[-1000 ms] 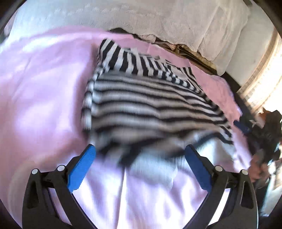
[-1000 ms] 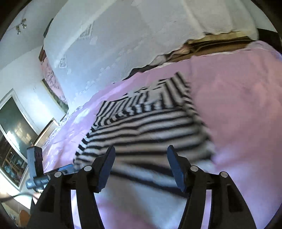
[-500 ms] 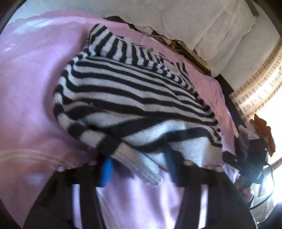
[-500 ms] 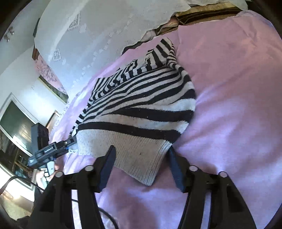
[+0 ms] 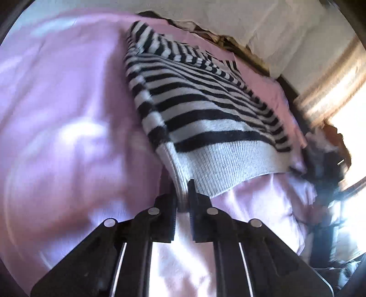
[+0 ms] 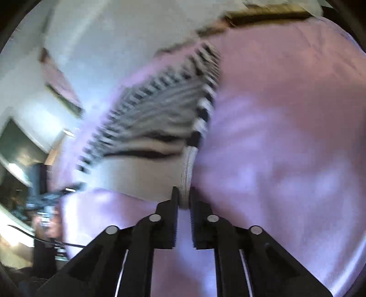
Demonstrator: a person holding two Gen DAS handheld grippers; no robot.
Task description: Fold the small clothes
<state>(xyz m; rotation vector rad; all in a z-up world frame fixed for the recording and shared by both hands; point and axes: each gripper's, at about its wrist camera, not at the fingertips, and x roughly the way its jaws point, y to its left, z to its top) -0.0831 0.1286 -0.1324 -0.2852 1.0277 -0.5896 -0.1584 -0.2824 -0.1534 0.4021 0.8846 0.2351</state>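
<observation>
Both grippers have come in from standing wide apart over the sweater to pinching its nearest edge. Nearest the lens in the left wrist view, the left gripper has its black fingers drawn almost together, with the left corner of the grey ribbed hem clamped between them. In the right wrist view, the right gripper is closing on the other hem corner, a bunched fold of ribbing already pressed between its fingers.

Beyond the tips, the striped sweater lies on the pink bedcover, ribbed hem towards the cameras, black and white bands running away to the neckline at the far end. The right view shows the same sweater heavily blurred, so its stripes smear.

Farther back, a white cloth hangs behind the bed. At the far left of the right view, the other gripper's handle and a hand show only as a blur.
</observation>
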